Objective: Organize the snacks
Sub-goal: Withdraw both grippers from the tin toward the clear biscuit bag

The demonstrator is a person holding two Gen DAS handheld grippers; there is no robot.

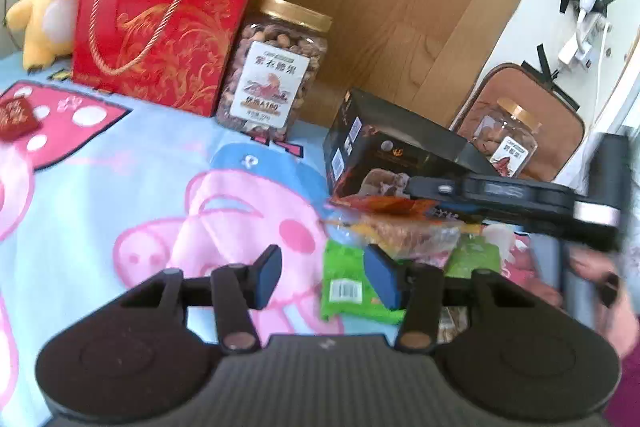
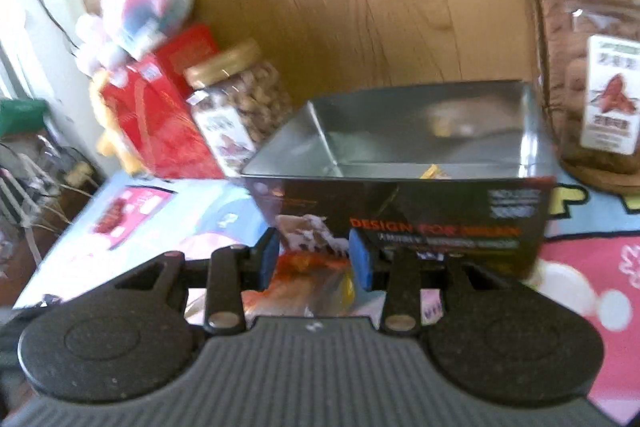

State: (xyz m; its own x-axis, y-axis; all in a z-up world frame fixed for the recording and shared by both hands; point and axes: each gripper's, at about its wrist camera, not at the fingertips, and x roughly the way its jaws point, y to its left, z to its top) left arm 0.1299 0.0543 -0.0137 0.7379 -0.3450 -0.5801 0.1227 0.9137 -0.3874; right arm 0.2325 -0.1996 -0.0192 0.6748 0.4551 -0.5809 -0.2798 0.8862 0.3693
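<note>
The right gripper pinches an orange snack bag between its blue pads, just short of the near wall of the black box. The box stands open ahead of it and looks nearly bare, with one small yellow piece on its floor, though blur makes that uncertain. So sorting seems barely begun. The left gripper hangs spread and holds nothing; a green packet lies just beside its right finger, with more packets past it under the right tool. These are left to move. To clear the box rim, the bag must rise over the near wall. Room is free to the left of the left gripper; a nut jar and red gift box stand far ahead.
</note>
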